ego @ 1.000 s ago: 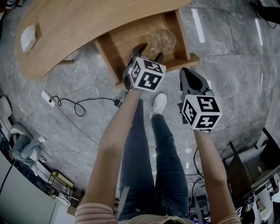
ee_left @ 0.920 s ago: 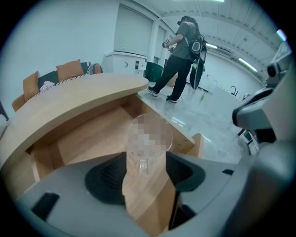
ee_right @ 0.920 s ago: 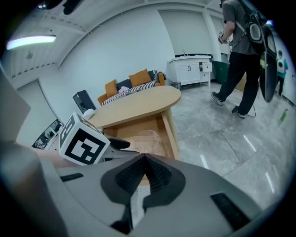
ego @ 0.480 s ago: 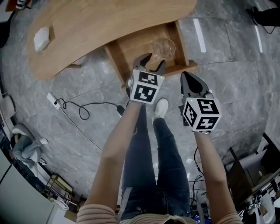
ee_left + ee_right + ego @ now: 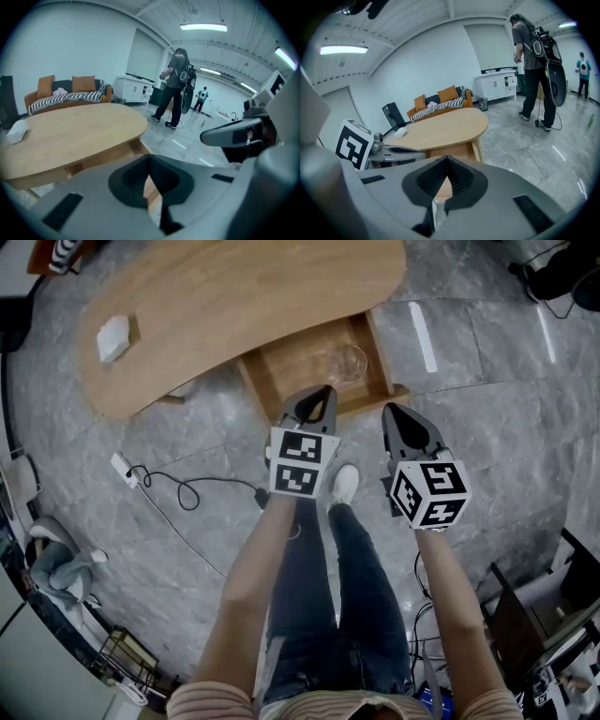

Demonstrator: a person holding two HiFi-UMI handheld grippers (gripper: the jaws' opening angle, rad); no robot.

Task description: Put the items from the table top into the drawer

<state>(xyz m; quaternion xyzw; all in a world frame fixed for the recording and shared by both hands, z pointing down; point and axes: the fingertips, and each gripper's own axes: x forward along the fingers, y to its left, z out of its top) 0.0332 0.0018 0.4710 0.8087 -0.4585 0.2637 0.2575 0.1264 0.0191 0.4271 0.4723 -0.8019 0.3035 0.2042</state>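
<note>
The oval wooden table (image 5: pixel 234 296) has an open drawer (image 5: pixel 291 357) beneath its near edge, and a clear glass vessel (image 5: pixel 347 362) stands inside it. A small white item (image 5: pixel 112 337) lies at the table's far left end, also visible as the white item (image 5: pixel 16 131). My left gripper (image 5: pixel 322 392) hovers above the drawer's front edge; its jaws have just been closing and are now shut with nothing between them. My right gripper (image 5: pixel 389 411) hangs beside it to the right, over the floor, shut and empty.
A power strip with a black cable (image 5: pixel 178 486) lies on the grey stone floor left of the person's legs. Two people (image 5: pixel 173 84) stand far off, and a sofa (image 5: pixel 65 93) is behind the table.
Both grippers have lifted up and back from the drawer. The left jaws, open around the glass vessel before, have closed empty; the vessel stays in the drawer.
</note>
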